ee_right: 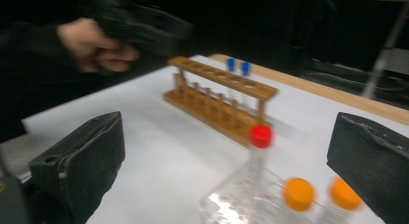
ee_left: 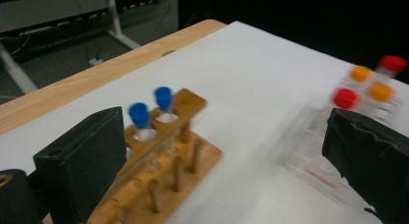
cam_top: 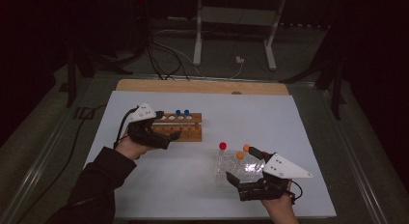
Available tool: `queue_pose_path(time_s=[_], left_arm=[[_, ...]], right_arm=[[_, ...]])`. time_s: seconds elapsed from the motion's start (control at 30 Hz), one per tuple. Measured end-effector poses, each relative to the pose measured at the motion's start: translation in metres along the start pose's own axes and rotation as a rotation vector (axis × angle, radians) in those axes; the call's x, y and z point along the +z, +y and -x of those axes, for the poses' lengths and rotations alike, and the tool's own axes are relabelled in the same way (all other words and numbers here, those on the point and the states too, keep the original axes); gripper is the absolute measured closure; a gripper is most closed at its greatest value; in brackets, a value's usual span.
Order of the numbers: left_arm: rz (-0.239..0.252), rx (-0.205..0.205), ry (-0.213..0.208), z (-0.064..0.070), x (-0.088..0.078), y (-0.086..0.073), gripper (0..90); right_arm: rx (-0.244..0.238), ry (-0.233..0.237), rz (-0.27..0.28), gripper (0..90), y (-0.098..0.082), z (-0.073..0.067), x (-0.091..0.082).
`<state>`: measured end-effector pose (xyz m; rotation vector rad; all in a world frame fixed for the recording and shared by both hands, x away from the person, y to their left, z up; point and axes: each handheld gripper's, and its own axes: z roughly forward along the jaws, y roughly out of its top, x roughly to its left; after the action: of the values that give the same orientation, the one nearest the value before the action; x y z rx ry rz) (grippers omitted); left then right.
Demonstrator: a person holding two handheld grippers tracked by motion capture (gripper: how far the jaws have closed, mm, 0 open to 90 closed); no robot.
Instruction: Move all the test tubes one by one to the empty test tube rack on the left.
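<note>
The left tongs (cam_top: 166,132) hover open and empty over the wooden rack (cam_top: 185,130) on the surface's (cam_top: 289,118) left, where two blue-capped tubes (cam_top: 182,113) stand. The right tongs (cam_top: 243,166), open, flank the clear rack (cam_top: 236,163) of red- and orange-capped tubes near right.

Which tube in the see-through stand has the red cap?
The red-capped tube at the clear rack's far left corner, nearest the wooden rack. The two tubes beside it have orange caps.
</note>
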<state>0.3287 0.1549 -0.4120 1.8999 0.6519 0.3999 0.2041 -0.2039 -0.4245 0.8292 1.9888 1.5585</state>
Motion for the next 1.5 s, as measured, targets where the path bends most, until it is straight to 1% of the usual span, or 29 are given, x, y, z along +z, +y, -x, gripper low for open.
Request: queue_pose_path(time_s=[0.1, 0.17, 0.23, 0.27, 0.3, 0.33, 0.4, 0.43, 0.5, 0.53, 0.6, 0.67, 0.73, 0.8, 0.87, 0.9, 0.93, 1.0, 1.07, 1.13, 1.2, 1.23, 1.3, 1.33, 1.5], left_arm=[[0.017, 0.004, -0.014, 0.011, -0.013, -0.007, 2.0], [0.026, 0.019, -0.021, 0.019, -0.021, -0.013, 2.0], [0.027, 0.020, -0.040, 0.025, -0.028, -0.019, 2.0], [0.027, 0.020, -0.039, 0.027, -0.030, -0.022, 2.0], [0.027, 0.016, -0.049, 0.030, -0.034, -0.027, 2.0], [0.023, 0.013, -0.058, 0.032, -0.036, -0.030, 2.0], [0.017, 0.025, -0.058, 0.037, -0.040, -0.037, 2.0], [0.018, 0.017, -0.065, 0.039, -0.041, -0.041, 2.0], [0.019, 0.010, -0.069, 0.041, -0.044, -0.047, 2.0], [0.017, 0.010, -0.071, 0.043, -0.046, -0.049, 2.0], [0.022, 0.006, -0.073, 0.046, -0.048, -0.054, 2.0], [0.022, 0.015, -0.066, 0.049, -0.050, -0.059, 2.0], [0.017, 0.013, -0.076, 0.051, -0.051, -0.063, 2.0], [0.008, 0.018, -0.082, 0.053, -0.052, -0.066, 2.0], [0.002, 0.018, -0.087, 0.053, -0.052, -0.068, 2.1], [0.001, 0.021, -0.090, 0.054, -0.051, -0.069, 2.0], [-0.003, 0.023, -0.084, 0.054, -0.051, -0.070, 2.0], [-0.007, 0.013, -0.095, 0.053, -0.050, -0.072, 2.0], [-0.013, 0.010, -0.092, 0.052, -0.049, -0.075, 2.1], [-0.020, 0.007, -0.092, 0.053, -0.048, -0.077, 2.0], [-0.024, 0.009, -0.099, 0.053, -0.047, -0.079, 2.0], [-0.023, 0.009, -0.095, 0.053, -0.047, -0.079, 2.0], [-0.024, 0.005, -0.102, 0.052, -0.047, -0.080, 2.1], [-0.024, 0.005, -0.097, 0.052, -0.046, -0.081, 2.1], [-0.034, -0.007, -0.105, 0.051, -0.044, -0.083, 2.1]], right_arm=[[0.014, -0.039, -0.020, 0.0, -0.001, 0.004, 0.000], [0.011, -0.063, -0.036, 0.0, -0.004, 0.006, 0.002], [0.006, -0.095, -0.055, 7.8, -0.007, 0.007, 0.003], [0.012, -0.104, -0.062, 9.5, -0.009, 0.008, 0.003], [0.020, -0.111, -0.073, 10.1, -0.011, 0.008, 0.004], [0.035, -0.120, -0.095, 10.2, -0.013, 0.010, 0.005], [0.049, -0.139, -0.135, 15.3, -0.016, 0.011, 0.007], [0.056, -0.146, -0.152, 15.5, -0.018, 0.012, 0.009], [0.061, -0.159, -0.190, 19.8, -0.021, 0.013, 0.012], [0.065, -0.164, -0.202, 21.0, -0.022, 0.013, 0.013], [0.074, -0.171, -0.226, 27.3, -0.025, 0.015, 0.015], [0.086, -0.181, -0.237, 33.5, -0.027, 0.018, 0.016], [0.086, -0.197, -0.262, 38.8, -0.029, 0.021, 0.018], [0.087, -0.198, -0.285, 43.3, -0.031, 0.023, 0.019], [0.078, -0.201, -0.309, 47.8, -0.033, 0.023, 0.021], [0.076, -0.195, -0.318, 50.6, -0.034, 0.024, 0.023], [0.071, -0.194, -0.327, 53.8, -0.035, 0.023, 0.024], [0.075, -0.189, -0.337, 57.9, -0.036, 0.024, 0.026], [0.071, -0.201, -0.353, 61.6, -0.037, 0.026, 0.029], [0.074, -0.204, -0.360, 64.1, -0.037, 0.028, 0.032], [0.060, -0.208, -0.370, 64.3, -0.038, 0.028, 0.035], [0.056, -0.209, -0.375, 65.9, -0.038, 0.028, 0.037], [0.055, -0.207, -0.386, 67.7, -0.040, 0.029, 0.039], [0.054, -0.208, -0.390, 68.6, -0.041, 0.030, 0.040], [0.050, -0.194, -0.404, 71.3, -0.041, 0.030, 0.045]])
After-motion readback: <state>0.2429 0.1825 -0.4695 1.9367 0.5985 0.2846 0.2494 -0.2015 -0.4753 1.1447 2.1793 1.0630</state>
